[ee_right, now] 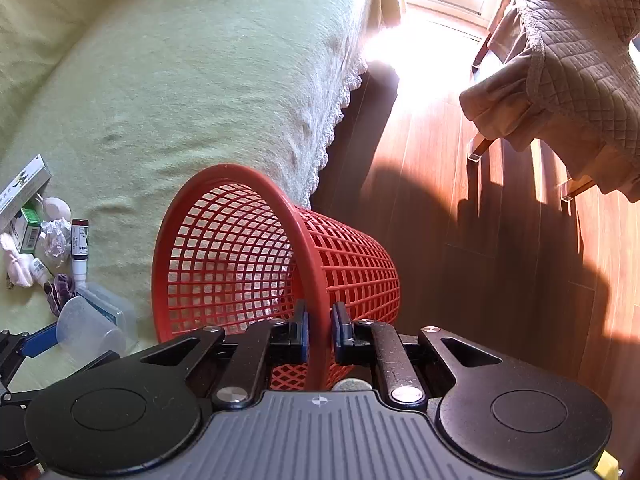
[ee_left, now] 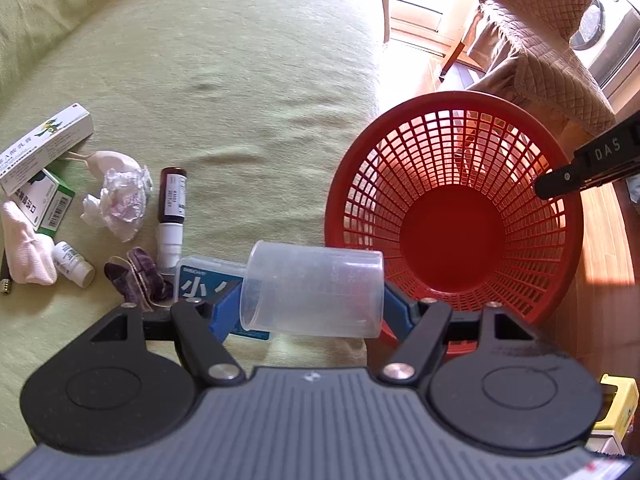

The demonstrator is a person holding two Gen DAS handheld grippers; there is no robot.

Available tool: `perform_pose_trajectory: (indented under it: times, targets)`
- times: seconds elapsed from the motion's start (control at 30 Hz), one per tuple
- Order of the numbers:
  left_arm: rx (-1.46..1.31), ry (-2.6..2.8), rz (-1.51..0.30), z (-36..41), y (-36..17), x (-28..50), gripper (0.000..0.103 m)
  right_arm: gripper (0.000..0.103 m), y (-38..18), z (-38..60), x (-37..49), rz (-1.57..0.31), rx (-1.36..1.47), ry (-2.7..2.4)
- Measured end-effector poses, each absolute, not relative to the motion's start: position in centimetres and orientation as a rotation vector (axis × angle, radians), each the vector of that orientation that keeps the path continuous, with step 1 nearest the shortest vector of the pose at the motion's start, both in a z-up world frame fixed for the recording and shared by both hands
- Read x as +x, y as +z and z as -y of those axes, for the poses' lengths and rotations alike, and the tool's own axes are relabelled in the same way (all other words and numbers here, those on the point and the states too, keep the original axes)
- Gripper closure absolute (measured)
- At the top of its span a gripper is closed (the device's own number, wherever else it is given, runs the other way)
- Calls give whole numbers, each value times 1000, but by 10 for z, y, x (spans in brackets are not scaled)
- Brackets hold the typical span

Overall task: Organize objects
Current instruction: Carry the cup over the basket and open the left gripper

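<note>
A clear plastic measuring cup (ee_left: 312,292) lies sideways between the blue pads of my left gripper (ee_left: 312,309), which is shut on it end to end, just left of the red mesh basket (ee_left: 452,98). The cup (ee_right: 88,332) also shows at the lower left of the right wrist view, with a blue left finger (ee_right: 38,342) beside it. My right gripper (ee_right: 319,332) is shut on the rim of the basket (ee_right: 240,172), which is tilted at the edge of the green bedspread (ee_right: 180,80). Its black finger (ee_left: 554,186) shows at the basket's right rim. The basket looks empty.
Left on the bedspread (ee_left: 240,80) lie a brown bottle (ee_left: 173,200), crumpled tissue (ee_left: 120,200), a long white box (ee_left: 44,144), a green box (ee_left: 44,204), a small white bottle (ee_left: 74,264), a white sock (ee_left: 28,248), purple cloth (ee_left: 140,276) and a blue case (ee_left: 204,280). Wooden floor (ee_right: 500,240) and a quilted chair cover (ee_right: 560,80) are right.
</note>
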State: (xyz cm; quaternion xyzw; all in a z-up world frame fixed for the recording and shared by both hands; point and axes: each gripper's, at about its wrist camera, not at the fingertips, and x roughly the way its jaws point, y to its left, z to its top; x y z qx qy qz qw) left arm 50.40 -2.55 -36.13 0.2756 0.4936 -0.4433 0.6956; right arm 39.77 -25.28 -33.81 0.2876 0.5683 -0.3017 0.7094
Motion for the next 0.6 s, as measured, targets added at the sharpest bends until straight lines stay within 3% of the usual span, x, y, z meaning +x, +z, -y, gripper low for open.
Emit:
perform_pose_trajectory:
  times: [0.6]
  targets:
    - [601, -915, -1294, 83, -352, 496, 33, 95, -343, 255, 389, -1254, 643, -628]
